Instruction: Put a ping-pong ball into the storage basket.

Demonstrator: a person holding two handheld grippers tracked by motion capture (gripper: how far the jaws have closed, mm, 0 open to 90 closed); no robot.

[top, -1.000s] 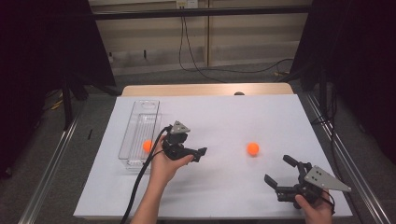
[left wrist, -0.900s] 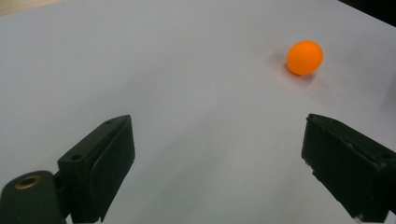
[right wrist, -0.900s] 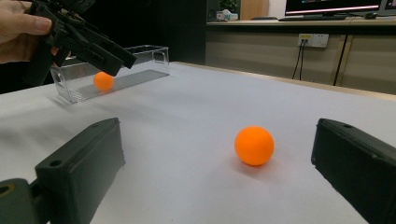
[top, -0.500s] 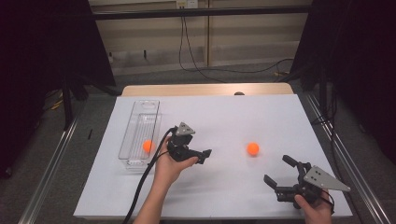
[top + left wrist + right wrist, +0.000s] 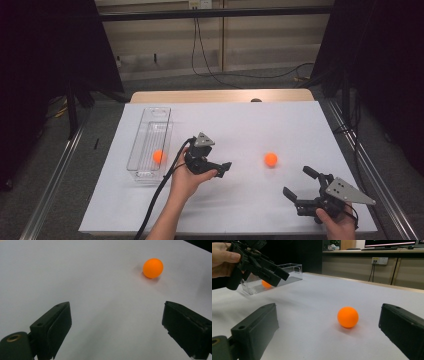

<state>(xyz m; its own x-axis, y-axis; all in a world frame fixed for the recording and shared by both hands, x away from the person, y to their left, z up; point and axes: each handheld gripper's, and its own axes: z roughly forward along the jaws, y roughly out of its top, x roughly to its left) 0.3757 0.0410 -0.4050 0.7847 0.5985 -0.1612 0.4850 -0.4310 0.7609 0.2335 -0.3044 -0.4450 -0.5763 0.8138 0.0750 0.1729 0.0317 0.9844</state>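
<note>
- High view: since a second ago the left claw [image 5: 220, 169] has drifted slightly right, away from the clear plastic tray [image 5: 141, 172] toward the loose orange ball [image 5: 270, 159] on the white counter [image 5: 240, 125]; its jaws gape, empty. A second orange ball [image 5: 158, 156] sits in the tray. The right claw [image 5: 300, 186] is unmoved, spread, empty.
- Left gripper view: smooth matte ball [image 5: 153, 268] ahead, well apart from blocky black jaws.
- Right gripper view: round ball [image 5: 347, 317] rests between the wide jaws, untouched.

**Three cameras looking at one white worktop**

The high view is looking forward and down from above the worktop [image 5: 240, 125]. Each gripper view is sitting low and close, looking along its own black jaws. All three are sharing the loose small orange ball [image 5: 271, 159] [image 5: 153, 268] [image 5: 347, 317].
</note>
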